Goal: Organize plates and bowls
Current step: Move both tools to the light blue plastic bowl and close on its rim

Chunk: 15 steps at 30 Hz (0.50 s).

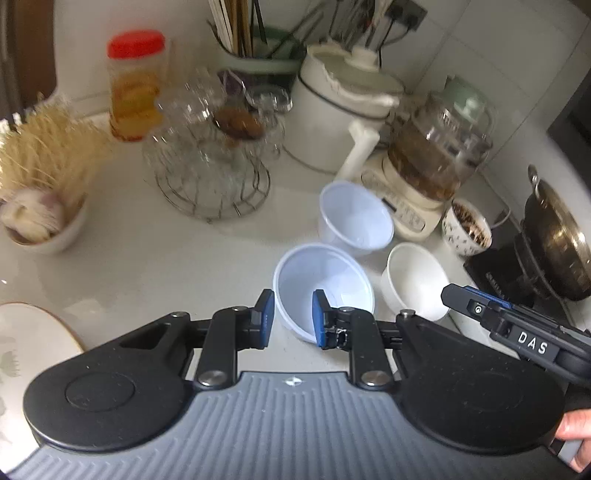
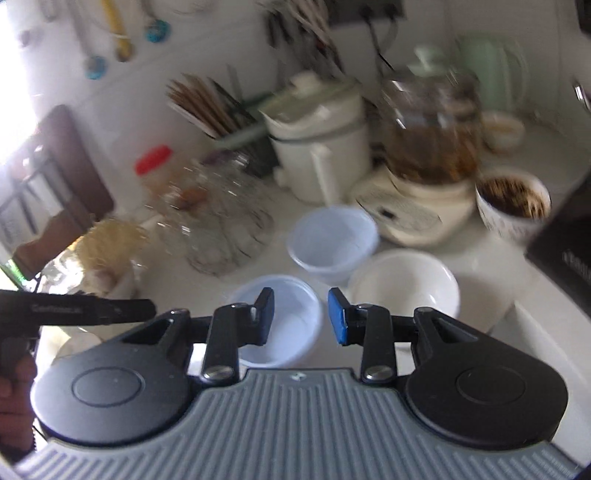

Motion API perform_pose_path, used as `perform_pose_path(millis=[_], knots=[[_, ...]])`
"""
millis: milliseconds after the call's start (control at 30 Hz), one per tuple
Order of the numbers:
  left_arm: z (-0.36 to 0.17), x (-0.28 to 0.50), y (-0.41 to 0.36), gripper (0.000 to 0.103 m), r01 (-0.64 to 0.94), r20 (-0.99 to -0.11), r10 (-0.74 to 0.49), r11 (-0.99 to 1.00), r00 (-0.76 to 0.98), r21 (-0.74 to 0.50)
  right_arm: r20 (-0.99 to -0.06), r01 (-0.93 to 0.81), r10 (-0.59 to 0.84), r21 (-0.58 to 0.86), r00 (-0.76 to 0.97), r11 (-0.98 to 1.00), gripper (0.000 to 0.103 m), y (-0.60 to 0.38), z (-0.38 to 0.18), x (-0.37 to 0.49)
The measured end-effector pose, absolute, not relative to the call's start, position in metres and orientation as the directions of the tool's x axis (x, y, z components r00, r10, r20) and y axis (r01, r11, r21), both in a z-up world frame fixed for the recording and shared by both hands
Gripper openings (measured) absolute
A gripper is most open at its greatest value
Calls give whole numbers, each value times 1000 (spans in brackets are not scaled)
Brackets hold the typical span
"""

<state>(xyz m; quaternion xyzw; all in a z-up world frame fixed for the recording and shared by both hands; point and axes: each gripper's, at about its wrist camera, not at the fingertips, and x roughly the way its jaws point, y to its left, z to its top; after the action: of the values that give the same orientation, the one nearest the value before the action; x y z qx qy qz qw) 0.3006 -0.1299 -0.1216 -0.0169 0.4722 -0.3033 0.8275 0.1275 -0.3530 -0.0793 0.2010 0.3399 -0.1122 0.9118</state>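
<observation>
Domestic kitchen. White countertop (image 1: pixel 155 251) crowded with rice cooker (image 1: pixel 343 107), glass-jug food processor (image 1: pixel 432 162), chopstick holder (image 1: pixel 243 48), red-lidded jar (image 1: pixel 135 85), wire basket (image 1: pixel 210 173), wok on burner (image 1: pixel 554 236). Tiled wall, socket (image 1: pixel 406 14) behind.

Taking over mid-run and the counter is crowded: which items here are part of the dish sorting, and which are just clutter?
Job items:
near plastic bowl
far plastic bowl
white bowl
plate
left gripper, right gripper, both open

Clutter:
rice cooker
glass kettle
red-lidded jar
wire basket
wok
</observation>
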Motion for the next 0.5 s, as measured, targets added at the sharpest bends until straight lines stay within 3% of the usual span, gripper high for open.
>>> perform_pose_path(millis=[300, 367, 500], knots=[[-156, 315, -152, 24, 466, -790, -516, 818, 332, -338, -698, 351, 10, 373, 716, 859, 37, -372, -115, 139], [-160, 320, -158, 24, 470, -791, -515, 816, 330, -335, -702, 346, 21, 376, 712, 859, 52, -373, -120, 144], [-171, 328, -168, 24, 462, -807, -490, 829, 331, -314, -719, 371, 51, 417, 694, 830, 52, -374, -134, 150]])
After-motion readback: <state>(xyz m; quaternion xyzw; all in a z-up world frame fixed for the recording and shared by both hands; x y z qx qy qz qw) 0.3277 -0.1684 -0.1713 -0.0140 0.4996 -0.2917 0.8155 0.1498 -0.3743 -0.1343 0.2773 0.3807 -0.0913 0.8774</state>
